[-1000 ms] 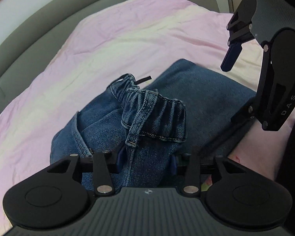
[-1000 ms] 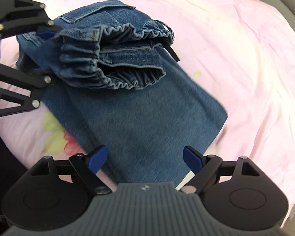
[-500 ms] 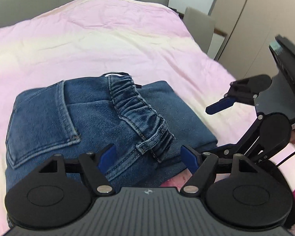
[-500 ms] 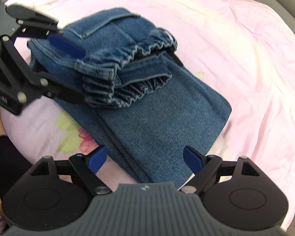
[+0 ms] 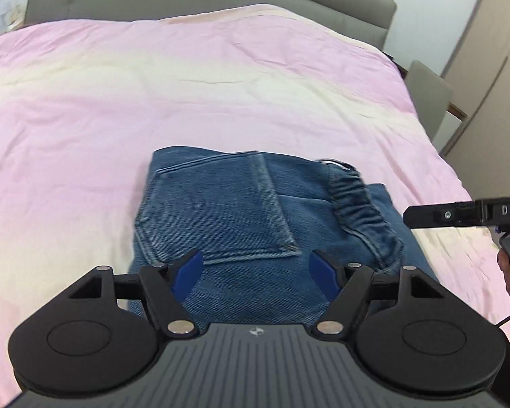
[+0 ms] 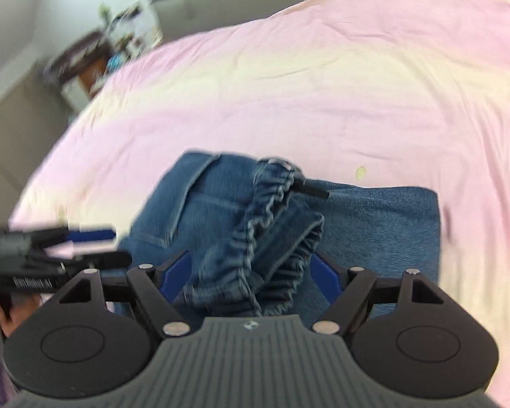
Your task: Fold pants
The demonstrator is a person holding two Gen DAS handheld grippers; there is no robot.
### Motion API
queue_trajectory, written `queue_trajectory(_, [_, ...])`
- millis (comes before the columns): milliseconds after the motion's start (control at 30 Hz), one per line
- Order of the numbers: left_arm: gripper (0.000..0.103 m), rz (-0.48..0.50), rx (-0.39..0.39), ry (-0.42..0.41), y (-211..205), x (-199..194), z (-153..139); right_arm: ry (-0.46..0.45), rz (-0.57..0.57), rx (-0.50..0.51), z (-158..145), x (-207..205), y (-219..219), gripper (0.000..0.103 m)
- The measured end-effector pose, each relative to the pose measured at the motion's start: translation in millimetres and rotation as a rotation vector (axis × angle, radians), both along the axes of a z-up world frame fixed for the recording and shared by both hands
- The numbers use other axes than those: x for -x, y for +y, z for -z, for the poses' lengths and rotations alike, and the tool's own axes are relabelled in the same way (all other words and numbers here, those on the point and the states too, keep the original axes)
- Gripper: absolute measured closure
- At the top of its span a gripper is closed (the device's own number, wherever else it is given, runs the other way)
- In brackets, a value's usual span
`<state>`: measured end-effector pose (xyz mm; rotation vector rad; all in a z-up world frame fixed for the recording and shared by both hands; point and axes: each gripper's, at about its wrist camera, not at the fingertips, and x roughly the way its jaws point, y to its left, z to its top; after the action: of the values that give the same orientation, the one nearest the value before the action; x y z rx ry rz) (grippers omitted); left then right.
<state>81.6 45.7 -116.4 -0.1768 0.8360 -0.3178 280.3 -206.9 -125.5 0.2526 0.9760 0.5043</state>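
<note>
On pink bedspread (image 5: 221,85): jeans (image 5: 241,214) folded, elastic waistband atop; both grippers' fingers spread, gripping nothing.

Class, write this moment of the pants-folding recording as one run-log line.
task: fold pants | jeans: folded, on pink bedspread | left gripper: open, above jeans | right gripper: open, over waistband | holding: nothing

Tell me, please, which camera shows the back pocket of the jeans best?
The left wrist view: the back pocket lies flat, sharp and fully visible on the folded jeans. The right wrist view is blurred and shows only the pocket's edge, beside the gathered waistband.
</note>
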Motion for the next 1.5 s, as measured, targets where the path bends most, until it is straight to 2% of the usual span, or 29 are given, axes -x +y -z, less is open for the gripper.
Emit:
queue_trajectory(167, [0.028,-0.061,-0.028,0.025,6.2,-13.1,17.9,0.107,0.118,-0.099,26.1,-24.9,2.1,0.033])
queue_trajectory(267, [0.028,-0.074,0.005,0.052,15.6,-14.2,30.2,0.152,0.151,-0.122,40.7,-37.5,1.9,0.036])
queue_trajectory(400, [0.028,-0.075,0.029,0.050,20.1,-14.5,31.8,0.203,0.182,-0.147,63.7,-53.6,0.8,0.036])
queue_trajectory(467, [0.027,-0.073,0.027,0.047,20.3,-14.1,32.2,0.243,0.197,-0.205,78.3,-61.7,-1.9,0.038])
queue_trajectory(533, [0.027,-0.071,0.028,0.044,20.5,-14.0,34.3,0.272,0.212,-0.277,89.6,-67.5,-5.3,0.044])
queue_trajectory(600, [0.027,-0.074,0.029,0.044,20.9,-14.2,34.5,0.265,0.201,-0.312,92.2,-69.1,-3.7,0.062])
queue_trajectory(633, [0.027,-0.077,0.031,0.045,21.3,-14.2,34.5,0.262,0.197,-0.319,92.8,-69.4,-1.9,0.066])
queue_trajectory(700, [0.027,-0.083,0.040,0.046,21.9,-13.7,33.5,0.229,0.174,-0.288,85.5,-67.6,3.7,0.076])
queue_trajectory(800, [0.028,-0.099,0.047,0.028,22.6,-11.1,28.1,0.127,0.109,-0.226,58.0,-58.3,13.1,0.083])
queue_trajectory(1033, [0.031,-0.130,0.106,-0.088,21.6,-3.3,-8.3,0.010,0.045,-0.275,-23.1,-57.7,18.1,0.087])
queue_trajectory(1167, [0.031,-0.094,0.078,-0.124,9.1,-5.2,-26.3,-0.057,0.057,-0.245,-60.3,-57.4,0.4,0.087])
queue_trajectory(1233, [0.031,-0.072,0.061,-0.133,1.4,-8.3,-29.9,-0.048,0.104,-0.229,-65.2,-56.7,-19.5,0.087])
queue_trajectory(1333, [0.034,-0.036,0.045,-0.125,-10.0,-14.9,-30.0,-0.015,0.190,-0.198,-56.1,-50.8,-57.7,0.088])
queue_trajectory(1500, [0.035,0.018,0.002,-0.111,-28.7,-24.0,-21.9,0.109,0.335,-0.190,-4.9,-37.0,-117.2,0.088])
